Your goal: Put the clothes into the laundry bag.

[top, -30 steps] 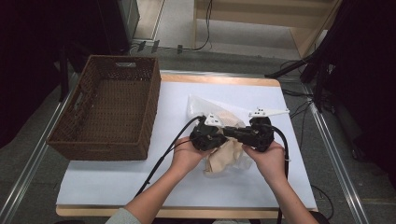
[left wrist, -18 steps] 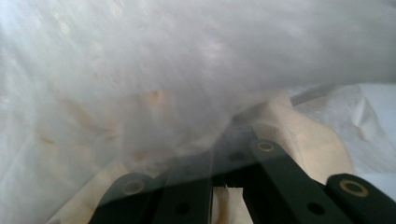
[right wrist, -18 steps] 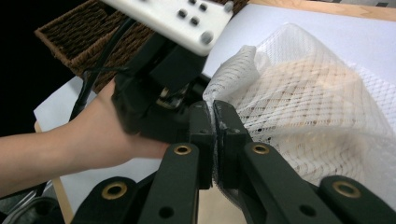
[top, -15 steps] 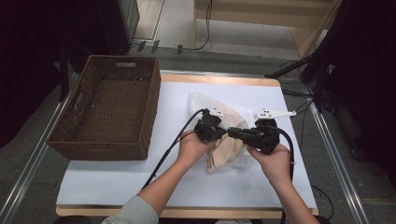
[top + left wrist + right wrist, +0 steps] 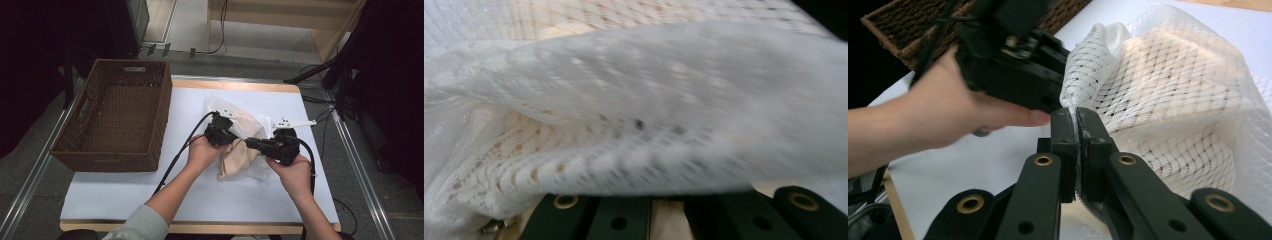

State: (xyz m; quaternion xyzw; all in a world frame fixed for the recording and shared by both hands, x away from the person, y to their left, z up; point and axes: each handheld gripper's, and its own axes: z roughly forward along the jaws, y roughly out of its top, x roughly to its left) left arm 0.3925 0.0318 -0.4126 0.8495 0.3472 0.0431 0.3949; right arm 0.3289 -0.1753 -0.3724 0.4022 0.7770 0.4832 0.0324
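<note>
A white mesh bag (image 5: 248, 121) with a beige cloth (image 5: 234, 156) partly inside lies on the white table near its middle. My left gripper (image 5: 226, 136) is at the bag's left edge, and in the left gripper view the mesh bag (image 5: 634, 110) drapes over its shut jaws, hiding the tips. My right gripper (image 5: 251, 143) reaches in from the right. In the right gripper view its jaws (image 5: 1078, 125) are shut on a fold of the mesh bag (image 5: 1168, 100), with the left gripper (image 5: 1013, 65) and its hand just beyond.
A brown wicker basket (image 5: 162, 117) stands on the table's left side, seen also as the basket (image 5: 893, 25) in the right gripper view. White table surface (image 5: 125, 195) lies in front of the hands. Cables trail from both grippers toward the near edge.
My left gripper has shifted a little toward the far side of the table, pulling the mesh with it. More of the beige cloth shows below. The right hand has stayed put.
</note>
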